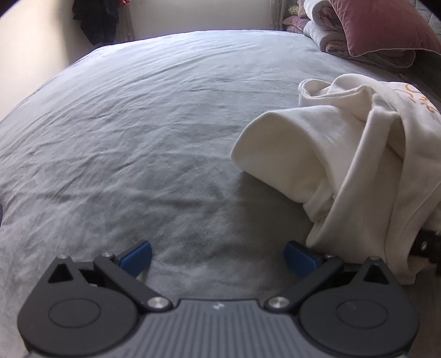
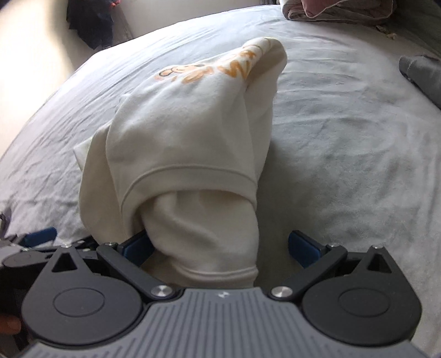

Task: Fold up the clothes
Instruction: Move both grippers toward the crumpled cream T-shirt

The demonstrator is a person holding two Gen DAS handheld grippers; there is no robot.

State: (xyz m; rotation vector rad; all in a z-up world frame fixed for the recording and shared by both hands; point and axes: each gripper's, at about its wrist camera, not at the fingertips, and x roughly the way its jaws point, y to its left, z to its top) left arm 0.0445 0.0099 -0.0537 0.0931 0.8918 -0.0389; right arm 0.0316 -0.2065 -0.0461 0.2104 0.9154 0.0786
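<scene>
1. Blue-padded fingers of the left tool (image 1: 217, 258) stood wide apart at the bottom of the left wrist view, with nothing between them but the grey bed sheet (image 1: 137, 137).
2. Just beside its right-hand pad, at the lower right of that frame, hung the cream sweatshirt (image 1: 344, 154), its folds draping down close to the pad; whether cloth touched the pad could not be told.
3. At the bottom of the right wrist view, the right tool (image 2: 220, 249) also had its fingers spread. The cream sweatshirt (image 2: 193, 132) bulged between them, a hemmed roll of cloth pressing against the left-hand pad while the right-hand pad stood clear of it.
4. From there the garment rose in a bunched heap toward the upper middle of the right view, with orange lettering and a small cartoon print showing on its top surface.
5. Part of the left tool (image 2: 38, 238) showed at the lower left edge of the right view, next to the heap.
6. Wrinkled sheet (image 2: 344, 137) filled the rest of both frames.
7. A pink pillow (image 1: 380, 24) lay on folded bedding (image 1: 330, 35) at the upper right of the left view.
8. Dark clothes (image 1: 96, 19) hung at the upper left.
</scene>
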